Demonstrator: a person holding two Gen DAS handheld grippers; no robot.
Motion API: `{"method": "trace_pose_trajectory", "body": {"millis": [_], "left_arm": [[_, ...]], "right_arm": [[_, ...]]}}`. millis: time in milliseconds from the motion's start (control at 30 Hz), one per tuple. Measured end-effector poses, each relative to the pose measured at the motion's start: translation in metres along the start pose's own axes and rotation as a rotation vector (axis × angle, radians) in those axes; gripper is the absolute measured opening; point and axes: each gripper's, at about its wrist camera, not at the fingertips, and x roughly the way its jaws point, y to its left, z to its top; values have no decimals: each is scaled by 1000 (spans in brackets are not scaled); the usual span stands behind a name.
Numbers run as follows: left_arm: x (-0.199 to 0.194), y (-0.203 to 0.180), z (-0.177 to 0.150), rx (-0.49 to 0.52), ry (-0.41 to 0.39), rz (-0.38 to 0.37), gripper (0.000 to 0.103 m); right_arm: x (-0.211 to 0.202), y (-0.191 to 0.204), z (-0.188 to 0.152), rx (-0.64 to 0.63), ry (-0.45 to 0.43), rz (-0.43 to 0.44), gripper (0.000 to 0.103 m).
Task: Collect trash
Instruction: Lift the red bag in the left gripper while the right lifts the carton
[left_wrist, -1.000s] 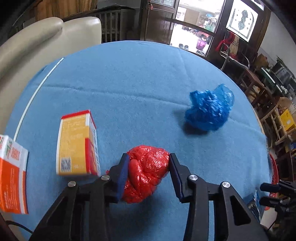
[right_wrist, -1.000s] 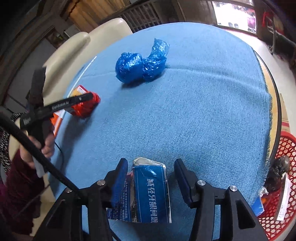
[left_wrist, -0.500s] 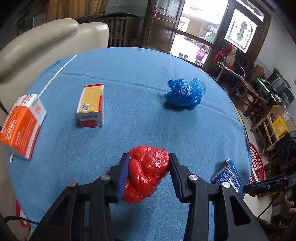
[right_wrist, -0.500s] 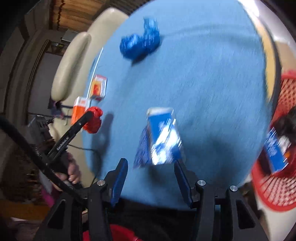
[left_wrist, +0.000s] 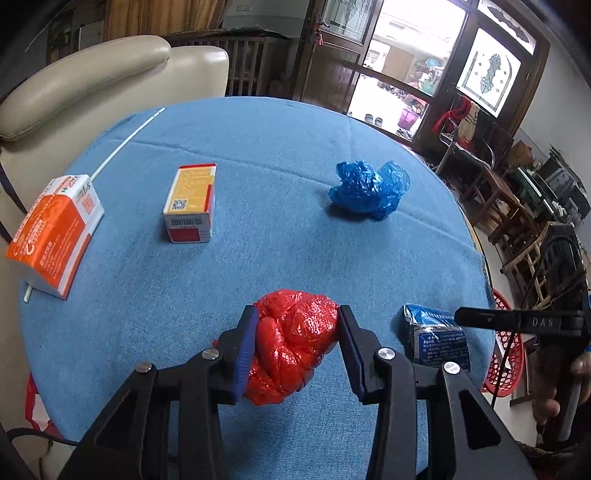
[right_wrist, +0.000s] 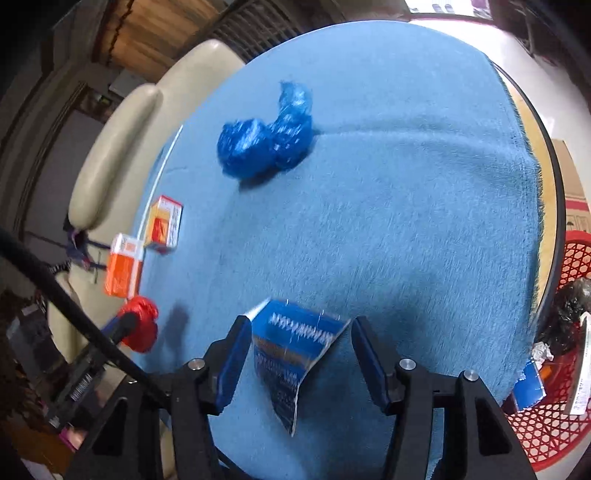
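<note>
My left gripper (left_wrist: 297, 328) is shut on a crumpled red plastic bag (left_wrist: 293, 350) and holds it above the blue-clothed round table (left_wrist: 258, 155); the bag also shows in the right wrist view (right_wrist: 142, 326). My right gripper (right_wrist: 301, 350) is open, with a flattened blue carton (right_wrist: 295, 354) lying on the cloth between its fingers; the carton also shows in the left wrist view (left_wrist: 437, 341). A crumpled blue plastic bag (left_wrist: 369, 190) (right_wrist: 266, 138), a yellow-red box (left_wrist: 192, 203) (right_wrist: 166, 223) and an orange-white carton (left_wrist: 55, 232) (right_wrist: 123, 269) lie on the table.
A red mesh basket (right_wrist: 554, 413) holding trash stands on the floor past the table's right edge; it also shows in the left wrist view (left_wrist: 506, 354). A white straw (left_wrist: 125, 142) lies near the far-left edge. A cream armchair (left_wrist: 92, 77) stands behind the table.
My left gripper rose and pulled back with the red bag. My right gripper swung away from the table and returned; the blue carton still lies between its open fingers, turned at a different angle.
</note>
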Motion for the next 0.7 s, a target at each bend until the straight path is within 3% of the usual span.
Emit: {"method": "trace_pose_trajectory", "body": {"millis": [133,233,467,700], "left_arm": [[10,-4,-5,6,27,4,45],[15,-6,-6,12,46,75,45],[14,-5,-8,5,34,143,48],[15,-2,-9,2,43,159,49]], "right_arm": [[3,6,-11,-27,-2,-15,60],[11,8,-14,-50,13,-25,61],[21,26,-16,-109,6,-104,61],[35,53,-11,-200,-9,-146,61]]}}
